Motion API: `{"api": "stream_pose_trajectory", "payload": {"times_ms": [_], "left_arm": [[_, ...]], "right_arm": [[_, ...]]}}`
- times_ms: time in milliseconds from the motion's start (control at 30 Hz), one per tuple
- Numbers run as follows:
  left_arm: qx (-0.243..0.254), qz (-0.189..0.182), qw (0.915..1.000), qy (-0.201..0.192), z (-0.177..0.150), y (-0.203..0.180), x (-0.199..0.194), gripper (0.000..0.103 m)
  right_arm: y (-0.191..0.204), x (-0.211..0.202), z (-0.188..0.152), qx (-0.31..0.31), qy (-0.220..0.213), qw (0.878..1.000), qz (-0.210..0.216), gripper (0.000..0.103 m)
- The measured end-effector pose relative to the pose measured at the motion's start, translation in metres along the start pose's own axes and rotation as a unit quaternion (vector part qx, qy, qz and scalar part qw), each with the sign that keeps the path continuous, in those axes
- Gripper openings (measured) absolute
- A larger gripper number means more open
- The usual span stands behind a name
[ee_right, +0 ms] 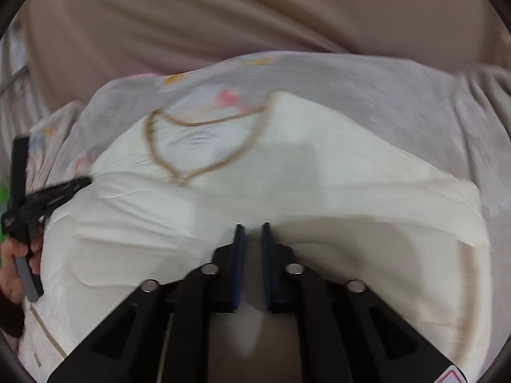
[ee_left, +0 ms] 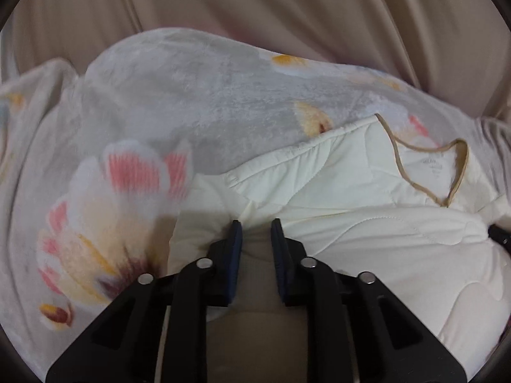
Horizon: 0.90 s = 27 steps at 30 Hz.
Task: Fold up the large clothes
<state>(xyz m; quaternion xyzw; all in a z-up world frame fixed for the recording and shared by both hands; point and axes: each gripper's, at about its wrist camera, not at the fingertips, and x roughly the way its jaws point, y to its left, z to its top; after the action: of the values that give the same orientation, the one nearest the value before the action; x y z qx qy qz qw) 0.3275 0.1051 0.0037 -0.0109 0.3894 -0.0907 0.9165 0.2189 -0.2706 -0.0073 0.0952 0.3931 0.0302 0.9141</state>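
A cream quilted garment (ee_left: 367, 191) with a tan-trimmed V neckline (ee_left: 456, 172) lies on a grey floral blanket (ee_left: 159, 95). Its near edge is folded up into a thick roll. My left gripper (ee_left: 257, 223) is at that roll's left end, jaws nearly together with shadowed cloth pinched between the pads. In the right wrist view the same garment (ee_right: 287, 175) and neckline (ee_right: 153, 146) appear blurred. My right gripper (ee_right: 253, 225) sits at the fold's near edge, its jaws narrow with pale cloth between them. The left gripper (ee_right: 48, 191), held by a hand (ee_right: 16, 265), shows at the far left.
The floral blanket (ee_right: 383, 95) spreads beyond the garment on every side. Behind it hangs or lies wrinkled beige fabric (ee_left: 255, 6). The tip of the right gripper (ee_left: 498, 236) pokes in at the right edge of the left wrist view.
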Motion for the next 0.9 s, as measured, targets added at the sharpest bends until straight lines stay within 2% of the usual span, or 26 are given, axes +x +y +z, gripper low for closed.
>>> {"api": "stream_pose_trajectory", "payload": {"times_ms": [67,167,200,267,300,333,367,467,533,567,600,667,733,767,833,867,900], "left_arm": [[-0.003,0.003,1.0,-0.004,-0.001,0.0,-0.003,0.016],[-0.007,0.031,0.9993,-0.019,-0.003,-0.001,-0.024,0.016],[-0.007,0.023,0.9994,-0.026,-0.007,0.0,-0.038,0.016],[0.005,-0.004,0.9992,-0.039,-0.018,-0.001,-0.073,0.018],[0.014,-0.008,0.999,-0.042,-0.026,-0.003,-0.088,0.024],[0.023,-0.014,0.9988,-0.041,-0.035,-0.004,-0.103,0.027],[0.03,-0.016,0.9988,-0.034,-0.043,-0.005,-0.111,0.032],[0.048,-0.006,0.9988,0.011,-0.067,-0.009,-0.107,0.032],[0.057,0.02,0.9977,0.03,-0.081,-0.01,-0.097,0.021],[0.06,0.034,0.9971,0.031,-0.085,-0.009,-0.095,0.014],[0.063,0.044,0.9967,0.028,-0.089,-0.007,-0.096,0.013],[0.064,0.058,0.9959,0.027,-0.094,-0.002,-0.097,0.012],[0.059,0.059,0.996,0.031,-0.098,0.004,-0.094,0.013],[0.056,0.062,0.9961,0.03,-0.099,0.006,-0.092,0.013],[0.056,0.064,0.9961,0.024,-0.101,0.006,-0.088,0.013],[0.059,0.072,0.9954,0.022,-0.101,0.003,-0.086,0.013],[0.067,0.084,0.994,0.02,-0.102,-0.001,-0.085,0.013]], "right_arm": [[-0.022,-0.005,-0.004,0.027,0.003,1.0,0.003,0.0],[-0.031,-0.034,-0.009,0.038,-0.014,0.998,-0.045,0.0],[-0.034,-0.047,-0.012,0.045,-0.023,0.998,-0.045,0.015],[-0.041,-0.077,-0.026,0.056,-0.036,0.997,-0.026,0.033],[-0.043,-0.088,-0.034,0.059,-0.039,0.997,-0.019,0.046],[-0.045,-0.094,-0.041,0.061,-0.037,0.997,-0.013,0.051],[-0.047,-0.097,-0.048,0.065,-0.028,0.997,-0.005,0.051],[-0.051,-0.083,-0.069,0.092,0.017,0.995,0.027,0.049],[-0.042,-0.077,-0.074,0.074,0.019,0.997,0.016,0.016],[-0.037,-0.084,-0.073,0.069,0.004,0.997,0.014,0.015],[-0.029,-0.099,-0.072,0.064,-0.026,0.997,0.02,0.013],[-0.019,-0.127,-0.068,0.046,-0.076,0.996,0.024,0.013],[-0.022,-0.139,-0.069,0.045,-0.093,0.995,0.017,0.012],[-0.027,-0.13,-0.071,0.045,-0.076,0.996,0.004,0.012],[-0.041,-0.086,-0.08,0.052,-0.005,0.998,-0.03,0.012],[-0.047,-0.067,-0.087,0.06,0.021,0.998,-0.023,0.012],[-0.048,-0.065,-0.088,0.067,0.015,0.997,-0.023,0.012]]}}
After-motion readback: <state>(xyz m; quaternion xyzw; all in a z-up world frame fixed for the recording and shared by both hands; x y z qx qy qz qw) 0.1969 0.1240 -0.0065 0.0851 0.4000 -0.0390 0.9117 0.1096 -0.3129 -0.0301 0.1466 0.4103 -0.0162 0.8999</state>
